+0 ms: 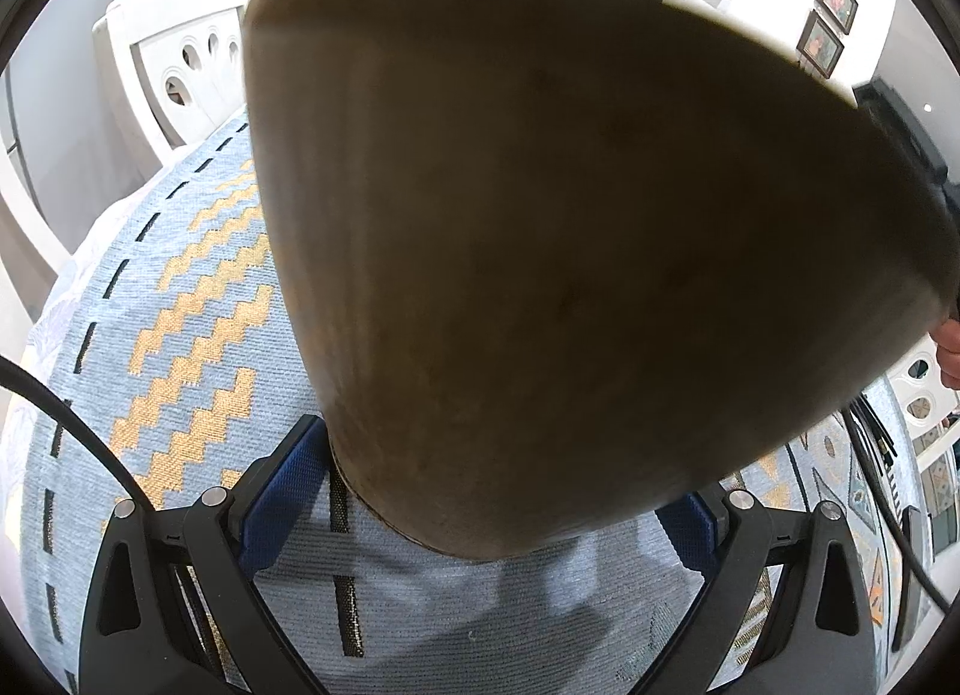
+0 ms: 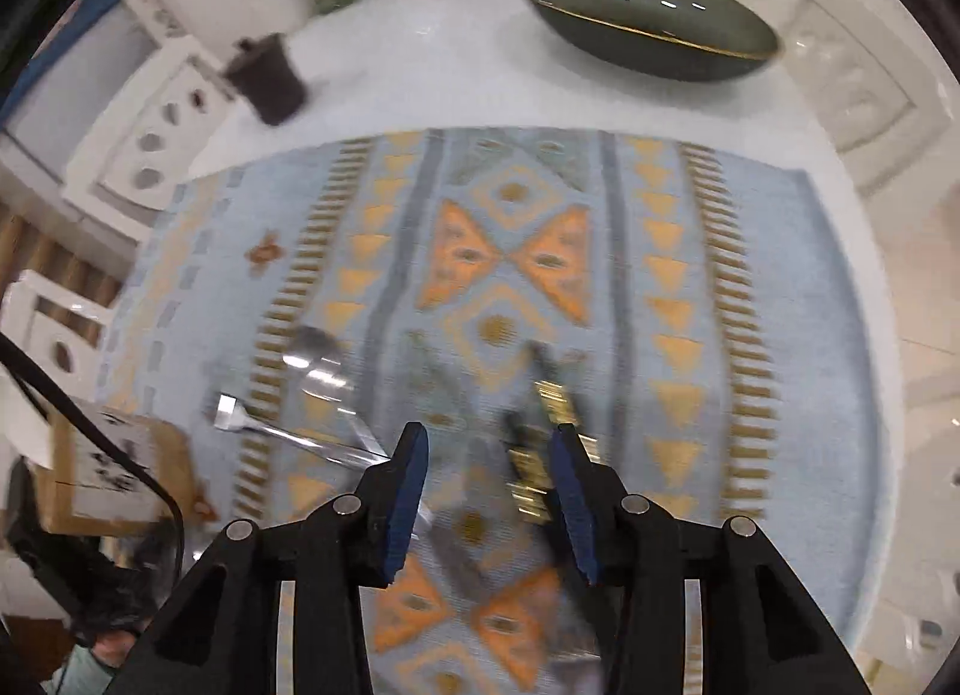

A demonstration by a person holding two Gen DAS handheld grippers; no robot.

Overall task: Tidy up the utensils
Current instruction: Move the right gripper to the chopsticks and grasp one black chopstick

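Left hand-held gripper [image 1: 498, 491] clamps wooden cup [image 1: 540, 215]; right hand-held gripper [image 2: 489, 455] parted above utensil [image 2: 540, 431]

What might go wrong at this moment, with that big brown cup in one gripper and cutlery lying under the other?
1. The left gripper grips the brown cup only near its narrow base, and tilted; it might slip.
2. The right gripper stands open over a gold-and-black utensil on the patterned cloth; the blurred view suggests movement, so it may miss.
3. The spoon and fork lie close by and could get knocked.

Bright even indoor light, fisheye-bent dark edges, heavy motion blur in the right view.
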